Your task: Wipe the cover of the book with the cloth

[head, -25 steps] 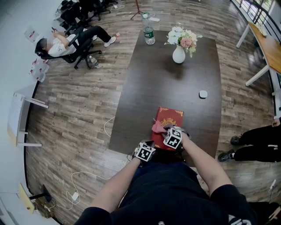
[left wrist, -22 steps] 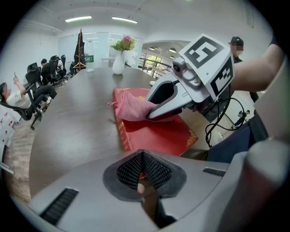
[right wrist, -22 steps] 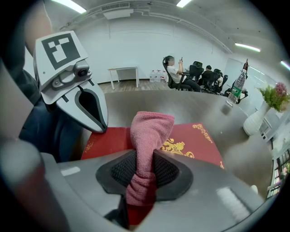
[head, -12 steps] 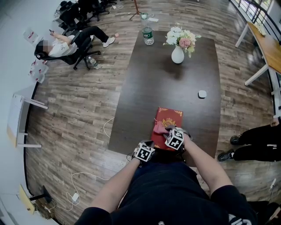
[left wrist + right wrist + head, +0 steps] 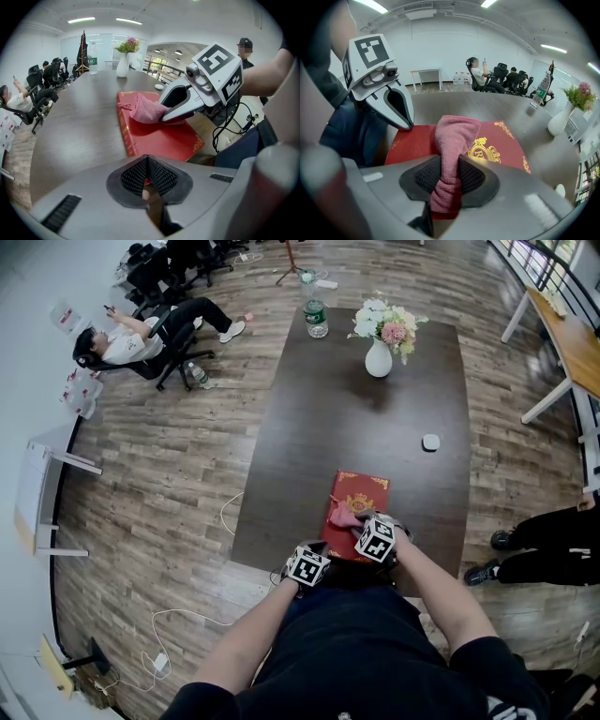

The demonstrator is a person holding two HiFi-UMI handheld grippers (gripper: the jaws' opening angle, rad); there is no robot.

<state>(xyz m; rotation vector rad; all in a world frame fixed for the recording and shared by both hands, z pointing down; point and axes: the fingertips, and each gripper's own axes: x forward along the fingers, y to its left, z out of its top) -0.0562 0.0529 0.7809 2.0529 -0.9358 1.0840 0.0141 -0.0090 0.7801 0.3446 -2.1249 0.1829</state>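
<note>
While our right gripper clamps the pink cloth down on the red book at the near edge of the dark table, we list our left gripper with jaws together, empty, by the book's near end.

Ceiling strip lights give bright, even light, faint sheen on the table, soft shadow beneath the cloth, fisheye-bent edges.
</note>
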